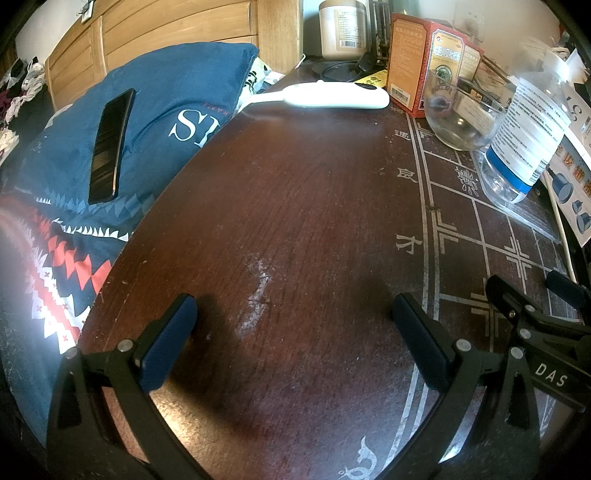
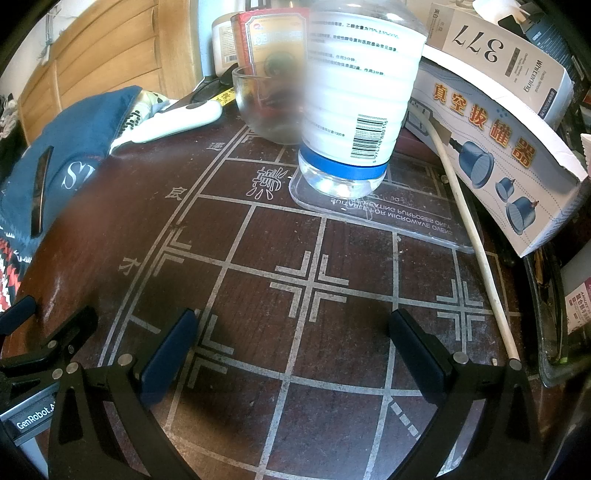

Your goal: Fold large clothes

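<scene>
A dark blue garment (image 1: 170, 96) with white letters and a red and white zigzag pattern lies bunched to the left of a dark wooden table (image 1: 295, 221); it also shows at the left edge of the right wrist view as blue cloth (image 2: 85, 125). A black phone (image 1: 110, 147) rests on top of it. My left gripper (image 1: 293, 306) hovers open over the bare tabletop, right of the garment, holding nothing. My right gripper (image 2: 291, 321) is open over the painted chessboard lines (image 2: 310, 284), empty. The right gripper's body (image 1: 535, 325) shows at the lower right of the left wrist view.
On the table's far side stand a white handheld device (image 1: 332, 95), a red box (image 1: 424, 62), a glass bowl (image 1: 458, 118), a clear bottle with blue band (image 2: 354, 103) on a clear plastic lid (image 2: 388, 218), cardboard boxes (image 2: 498, 133) and a thin white stick (image 2: 476, 243). A wooden headboard (image 1: 177, 26) is behind.
</scene>
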Demonstrator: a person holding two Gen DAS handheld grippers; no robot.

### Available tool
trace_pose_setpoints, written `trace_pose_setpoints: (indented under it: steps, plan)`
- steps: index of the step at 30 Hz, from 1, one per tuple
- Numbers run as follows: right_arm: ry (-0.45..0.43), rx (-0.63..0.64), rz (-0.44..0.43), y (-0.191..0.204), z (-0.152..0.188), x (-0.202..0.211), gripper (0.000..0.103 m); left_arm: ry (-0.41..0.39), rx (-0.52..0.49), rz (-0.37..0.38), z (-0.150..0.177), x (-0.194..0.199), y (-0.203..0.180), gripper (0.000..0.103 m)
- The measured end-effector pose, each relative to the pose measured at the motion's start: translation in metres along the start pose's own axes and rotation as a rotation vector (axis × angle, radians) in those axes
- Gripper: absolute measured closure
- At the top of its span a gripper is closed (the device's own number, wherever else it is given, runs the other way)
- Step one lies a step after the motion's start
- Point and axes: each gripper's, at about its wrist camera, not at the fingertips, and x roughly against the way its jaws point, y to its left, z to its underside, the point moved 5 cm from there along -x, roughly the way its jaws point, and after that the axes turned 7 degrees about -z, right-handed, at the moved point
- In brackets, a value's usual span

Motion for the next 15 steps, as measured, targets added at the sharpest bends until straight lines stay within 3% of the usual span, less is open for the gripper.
trace_pose_setpoints:
  steps: [15]
  plan:
    - [0.000, 0.000, 0.000, 0.0006, 0.0010, -0.0002, 0.000, 0.000, -0.001, 0.001, -0.0001, 0.0000, 0.0000, 0.000]
